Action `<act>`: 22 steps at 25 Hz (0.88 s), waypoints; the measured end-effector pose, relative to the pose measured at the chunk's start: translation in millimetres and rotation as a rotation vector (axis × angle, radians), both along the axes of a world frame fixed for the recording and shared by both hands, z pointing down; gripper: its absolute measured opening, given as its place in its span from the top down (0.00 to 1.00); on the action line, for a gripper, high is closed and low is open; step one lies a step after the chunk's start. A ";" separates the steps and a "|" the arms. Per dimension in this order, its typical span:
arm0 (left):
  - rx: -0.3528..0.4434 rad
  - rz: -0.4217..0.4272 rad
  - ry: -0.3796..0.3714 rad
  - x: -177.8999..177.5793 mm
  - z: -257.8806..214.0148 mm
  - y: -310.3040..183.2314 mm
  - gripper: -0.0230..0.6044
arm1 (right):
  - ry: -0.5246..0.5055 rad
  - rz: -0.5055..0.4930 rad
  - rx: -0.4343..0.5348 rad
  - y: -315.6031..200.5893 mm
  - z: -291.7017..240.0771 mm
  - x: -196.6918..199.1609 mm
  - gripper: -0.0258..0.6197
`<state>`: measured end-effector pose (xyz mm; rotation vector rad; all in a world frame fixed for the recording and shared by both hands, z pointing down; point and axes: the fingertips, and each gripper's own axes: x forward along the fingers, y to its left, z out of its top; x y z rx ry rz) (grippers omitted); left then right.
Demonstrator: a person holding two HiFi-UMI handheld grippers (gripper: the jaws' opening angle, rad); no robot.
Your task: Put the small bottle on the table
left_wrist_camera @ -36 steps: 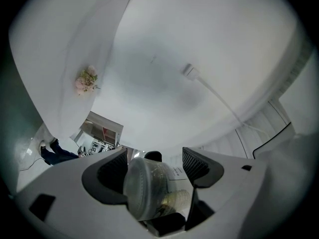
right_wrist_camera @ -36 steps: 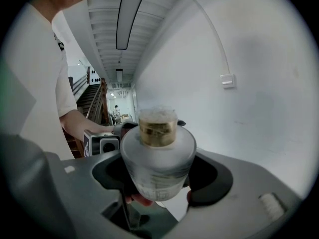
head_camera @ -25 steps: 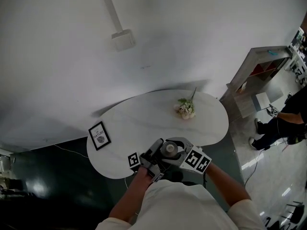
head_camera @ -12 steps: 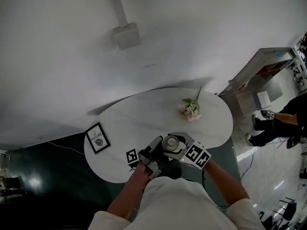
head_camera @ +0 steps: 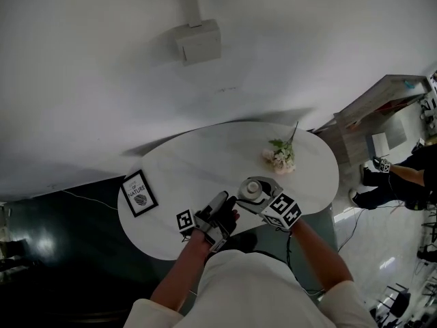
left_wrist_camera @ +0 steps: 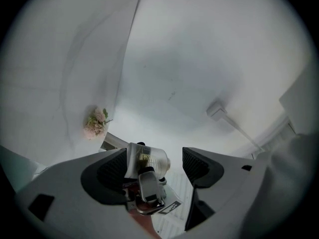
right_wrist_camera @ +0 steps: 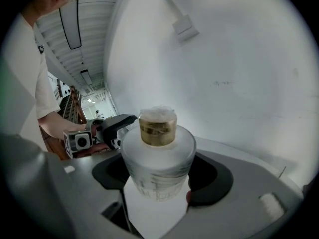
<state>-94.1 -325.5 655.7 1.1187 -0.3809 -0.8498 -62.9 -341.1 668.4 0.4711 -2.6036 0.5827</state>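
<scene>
The small bottle (head_camera: 251, 189) is frosted white with a gold neck and a pale cap. My right gripper (head_camera: 257, 197) is shut on its body and holds it upright over the near part of the white oval table (head_camera: 198, 166). In the right gripper view the bottle (right_wrist_camera: 158, 156) fills the gap of the right gripper (right_wrist_camera: 159, 172), with both dark pads against it. My left gripper (head_camera: 222, 208) stands open just left of it, nothing between its fingers. In the left gripper view the left gripper (left_wrist_camera: 153, 166) looks at the bottle (left_wrist_camera: 148, 158) beyond its jaws.
A small bunch of pale flowers (head_camera: 281, 157) lies on the table's far right. A framed picture (head_camera: 138, 193) stands at its left edge. A white box (head_camera: 198, 41) is on the wall behind. A shelf unit (head_camera: 372, 111) and a person (head_camera: 403, 180) are at the right.
My right gripper has carried the bottle forward, from the table's near edge to over its top, closer to the flowers. The left gripper has followed a little.
</scene>
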 end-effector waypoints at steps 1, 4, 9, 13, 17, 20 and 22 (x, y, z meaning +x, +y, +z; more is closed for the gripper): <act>-0.007 -0.005 -0.003 -3.4 5.3 -1.7 0.43 | 0.008 0.009 -0.004 -6.4 7.1 -0.3 0.43; -0.032 -0.014 -0.005 -11.1 21.0 -3.8 0.43 | 0.049 0.047 -0.020 -25.1 36.5 0.1 0.43; -0.081 -0.016 -0.005 -16.8 47.5 3.7 0.43 | 0.114 0.133 -0.077 -50.6 94.3 3.0 0.43; -0.116 -0.038 0.006 -23.5 65.9 2.4 0.43 | 0.169 0.152 -0.111 -62.8 138.4 1.1 0.43; -0.149 -0.040 -0.004 -29.2 83.8 1.7 0.43 | 0.264 0.153 -0.122 -68.8 184.0 2.7 0.43; -0.166 -0.037 -0.024 -35.6 96.7 0.4 0.43 | 0.322 0.177 -0.126 -75.3 212.8 8.7 0.43; -0.179 -0.043 -0.029 -41.0 103.2 -0.1 0.43 | 0.339 0.194 -0.130 -79.7 225.2 12.1 0.43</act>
